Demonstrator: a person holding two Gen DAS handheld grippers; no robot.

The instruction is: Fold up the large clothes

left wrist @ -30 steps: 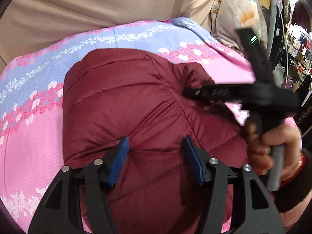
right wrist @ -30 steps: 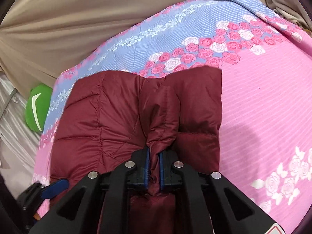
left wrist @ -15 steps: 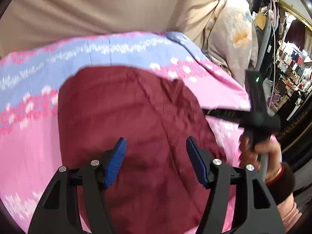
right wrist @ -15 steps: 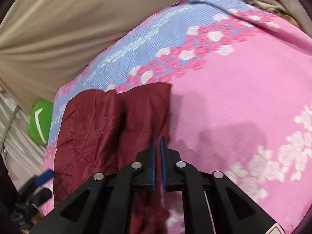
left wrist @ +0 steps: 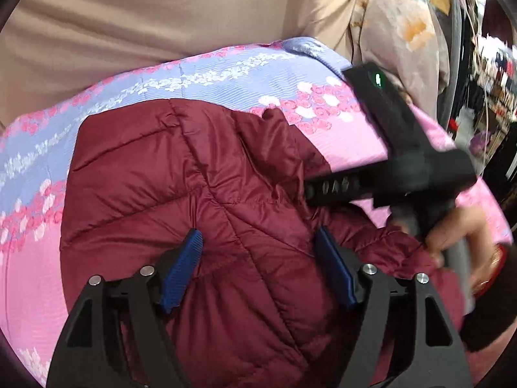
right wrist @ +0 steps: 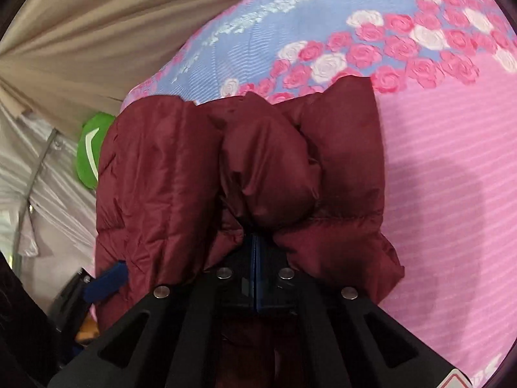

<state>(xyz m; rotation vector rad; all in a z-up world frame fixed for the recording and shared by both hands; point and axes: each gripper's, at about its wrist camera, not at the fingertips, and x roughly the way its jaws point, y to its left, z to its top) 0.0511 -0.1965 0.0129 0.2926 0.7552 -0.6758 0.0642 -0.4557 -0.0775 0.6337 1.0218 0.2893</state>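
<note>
While the maroon quilted jacket (left wrist: 206,194) lies bunched on the sheet (left wrist: 200,74), a pink and lilac one printed with roses, both grippers sit at the jacket's near side. Seen from the left wrist, the left gripper (left wrist: 258,265) hangs over the jacket with its blue pads (left wrist: 182,268) well apart; its jaws have just been opening, and quilted fabric shows in the gap between them without either pad pressing on it. At the jacket's right edge in that view, the right gripper (left wrist: 310,190) pokes its tips into the folds, and the hand (left wrist: 465,236) gripping its handle sits just past the jacket's right side, a dark sleeve (left wrist: 494,310) at the wrist. From the right wrist, the right gripper (right wrist: 255,252) has its pads flat together, having just finished closing, and the tips are buried in a puffy fold of the jacket (right wrist: 268,168); whether any cloth is caught between them cannot be told. The jacket bulges up around those tips in three rounded lobes. To the jacket's left in this view one blue pad of the left gripper (right wrist: 106,279) peeks out from under its edge, and further left a green object (right wrist: 90,152) rests against pale cloth. Beyond the jacket's far side, past the sheet's rose border, beige fabric (left wrist: 145,16) hangs in folds.
</note>
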